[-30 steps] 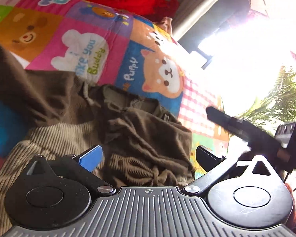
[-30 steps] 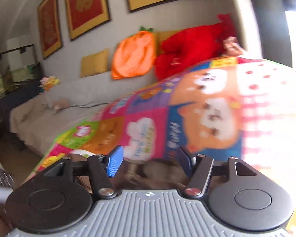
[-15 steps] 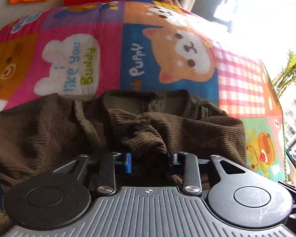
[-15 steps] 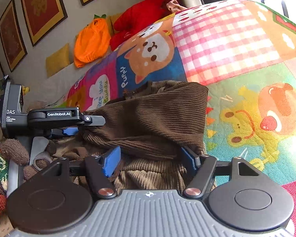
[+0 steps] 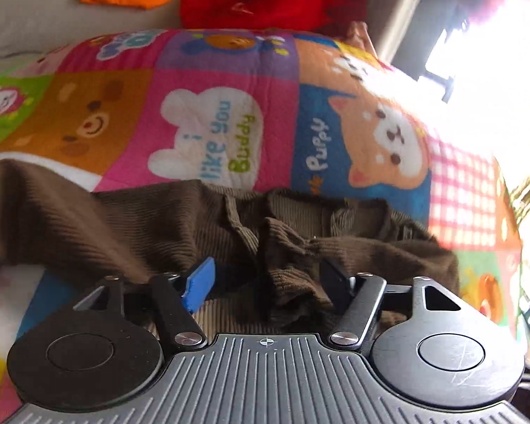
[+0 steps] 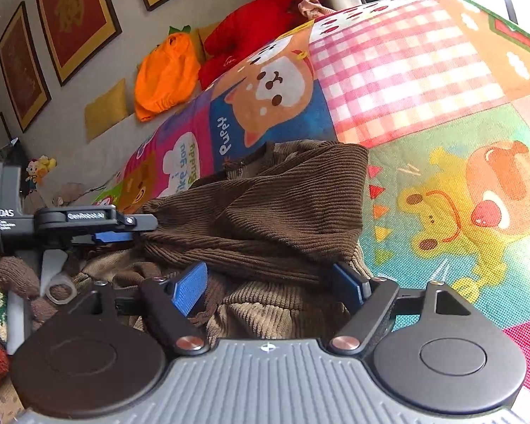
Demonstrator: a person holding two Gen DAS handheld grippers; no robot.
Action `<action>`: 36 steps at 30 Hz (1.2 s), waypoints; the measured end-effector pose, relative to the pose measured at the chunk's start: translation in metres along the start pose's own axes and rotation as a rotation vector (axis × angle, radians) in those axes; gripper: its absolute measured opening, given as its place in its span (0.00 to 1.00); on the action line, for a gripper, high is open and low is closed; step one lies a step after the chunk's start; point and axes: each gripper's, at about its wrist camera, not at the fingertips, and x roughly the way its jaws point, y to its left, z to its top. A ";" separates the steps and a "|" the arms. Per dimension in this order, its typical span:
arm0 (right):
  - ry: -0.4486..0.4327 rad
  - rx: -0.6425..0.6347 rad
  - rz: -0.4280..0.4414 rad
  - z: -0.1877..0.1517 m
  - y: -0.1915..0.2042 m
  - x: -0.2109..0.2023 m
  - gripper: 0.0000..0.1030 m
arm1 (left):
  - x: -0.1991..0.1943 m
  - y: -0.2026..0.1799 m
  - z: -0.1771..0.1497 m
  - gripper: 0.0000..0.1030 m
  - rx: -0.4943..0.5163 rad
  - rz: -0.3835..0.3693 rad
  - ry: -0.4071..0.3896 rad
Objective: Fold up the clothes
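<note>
A brown ribbed sweater point(image 5: 130, 226) lies crumpled on a colourful cartoon quilt point(image 5: 212, 106). It also shows in the right wrist view point(image 6: 275, 212), with a lighter tan ribbed part point(image 6: 265, 311) under it. My left gripper point(image 5: 268, 281) is open, its jaws on either side of a bunched fold of the sweater. It shows from the side in the right wrist view point(image 6: 137, 228) at the sweater's left edge. My right gripper point(image 6: 270, 279) is open, its jaws straddling the sweater's near edge.
An orange cushion point(image 6: 166, 70), a red plush point(image 6: 251, 42) and a yellow cushion point(image 6: 106, 109) lie at the back by the wall. Framed pictures point(image 6: 70, 14) hang above. Knitted items point(image 6: 14, 275) sit at the left. A bright window point(image 5: 494, 70) is at the right.
My left gripper was closed around the sweater fold half a second ago and has opened. The right gripper has opened a little wider and stays at the sweater's near edge.
</note>
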 end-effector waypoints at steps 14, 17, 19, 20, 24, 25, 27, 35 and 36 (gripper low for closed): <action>0.009 -0.006 0.000 0.000 0.001 0.000 0.81 | -0.058 0.171 0.007 0.94 -0.896 0.124 -0.213; 0.008 -0.001 0.002 0.000 0.001 0.000 0.82 | -0.050 0.171 0.018 0.50 -0.784 0.242 -0.229; 0.005 0.007 0.007 -0.001 0.000 -0.001 0.82 | -0.045 0.163 0.025 0.28 -0.644 0.324 -0.246; 0.003 0.011 0.009 -0.001 0.000 -0.001 0.82 | -0.046 0.153 0.027 0.16 -0.547 0.361 -0.256; 0.004 0.015 0.012 -0.001 0.000 -0.002 0.82 | -0.056 0.082 0.039 0.14 -0.164 0.342 -0.336; 0.006 0.017 0.012 -0.001 0.000 -0.001 0.82 | -0.059 0.059 0.042 0.14 -0.074 0.313 -0.360; 0.007 0.016 0.010 -0.001 0.000 -0.001 0.82 | -0.060 0.012 0.044 0.14 0.084 0.222 -0.396; -0.006 0.044 0.011 -0.002 -0.004 -0.002 0.82 | -0.010 -0.104 -0.010 0.44 0.401 -0.245 -0.129; -0.006 0.050 0.012 -0.001 -0.005 -0.002 0.82 | -0.004 -0.108 -0.020 0.54 0.428 -0.258 -0.091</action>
